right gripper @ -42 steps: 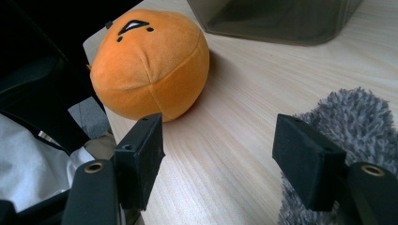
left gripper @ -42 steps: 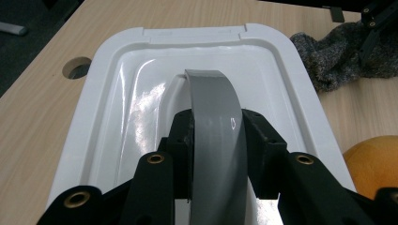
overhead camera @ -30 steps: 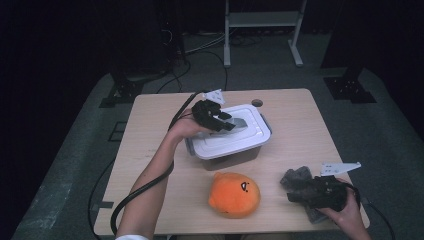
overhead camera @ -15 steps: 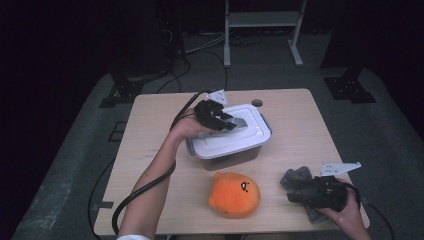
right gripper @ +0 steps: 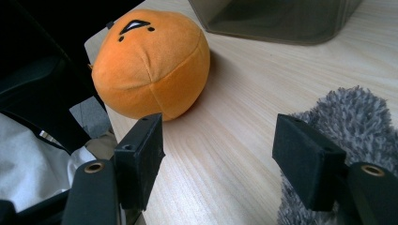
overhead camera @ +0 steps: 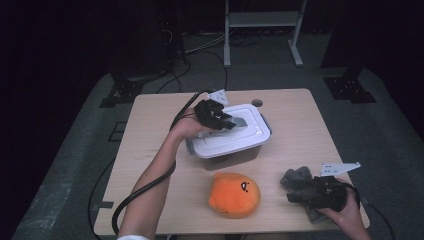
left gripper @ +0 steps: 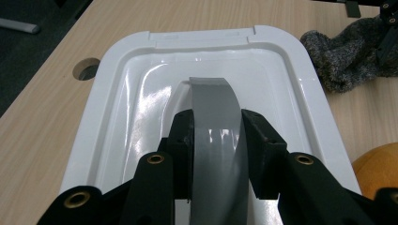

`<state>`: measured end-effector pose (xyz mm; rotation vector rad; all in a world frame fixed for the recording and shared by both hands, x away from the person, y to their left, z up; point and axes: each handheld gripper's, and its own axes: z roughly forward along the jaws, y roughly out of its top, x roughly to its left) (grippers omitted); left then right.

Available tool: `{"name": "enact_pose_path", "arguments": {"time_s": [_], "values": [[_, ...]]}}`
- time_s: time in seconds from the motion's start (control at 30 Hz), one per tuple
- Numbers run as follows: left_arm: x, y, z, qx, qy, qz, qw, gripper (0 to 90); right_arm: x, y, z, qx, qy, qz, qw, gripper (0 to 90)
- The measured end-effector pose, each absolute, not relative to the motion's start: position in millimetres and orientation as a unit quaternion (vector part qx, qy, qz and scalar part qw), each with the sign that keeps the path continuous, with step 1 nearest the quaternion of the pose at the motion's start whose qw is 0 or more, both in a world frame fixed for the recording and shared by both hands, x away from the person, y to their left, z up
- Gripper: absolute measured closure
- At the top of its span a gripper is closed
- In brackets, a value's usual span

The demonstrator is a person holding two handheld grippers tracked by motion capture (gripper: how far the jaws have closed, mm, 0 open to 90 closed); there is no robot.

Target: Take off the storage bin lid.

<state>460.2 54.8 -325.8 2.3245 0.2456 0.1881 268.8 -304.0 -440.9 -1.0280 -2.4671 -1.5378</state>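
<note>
The left tool (left gripper: pixel 213 140) has just closed on the grey handle (left gripper: pixel 216 117) of the white lid (overhead camera: pixel 227 135), whose long axis runs across the bench (overhead camera: pixel 300 120). The right tool (right gripper: pixel 218 159) stands open, empty.

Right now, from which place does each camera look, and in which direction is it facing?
High view: above the person's side, facing forward and down on the wooden table; both forearms, left gripper and right gripper show.
Left gripper view: on the left gripper, looking along its jaws, which have just been closing onto the grey handle of the white lid.
Right gripper view: on the right gripper, jaws open over bare wood, facing the orange plush.
Shared: the grey fuzzy cloth and the plush are in all three.
</note>
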Motion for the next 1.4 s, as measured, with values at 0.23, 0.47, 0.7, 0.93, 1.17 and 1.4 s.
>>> {"name": "enact_pose_path", "arguments": {"time_s": [0.23, 0.47, 0.7, 0.93, 1.17, 1.4], "values": [[460, 55, -323, 0.913, 0.097, 0.076, 0.388, 66.4, 269, -304, -441, -0.333, -0.800, -0.499, 0.029, 32.8], [456, 58, -315, 0.912, 0.093, 0.082, 0.390, 66.4, 269, -303, -441, -0.333, -0.801, -0.497, 0.029, 32.7], [446, 69, -306, 0.910, 0.093, 0.090, 0.393, 66.4, 269, -303, -441, -0.333, -0.801, -0.496, 0.028, 32.8], [435, 89, -299, 0.905, 0.104, 0.096, 0.402, 66.4, 269, -303, -441, -0.336, -0.800, -0.496, 0.027, 32.8], [418, 119, -289, 0.898, 0.118, 0.110, 0.410, 66.4, 269, -305, -440, -0.339, -0.798, -0.498, 0.018, 32.7], [406, 142, -284, 0.893, 0.126, 0.119, 0.415, 66.4, 270, -306, -441, -0.345, -0.796, -0.497, 0.018, 32.7]]}}
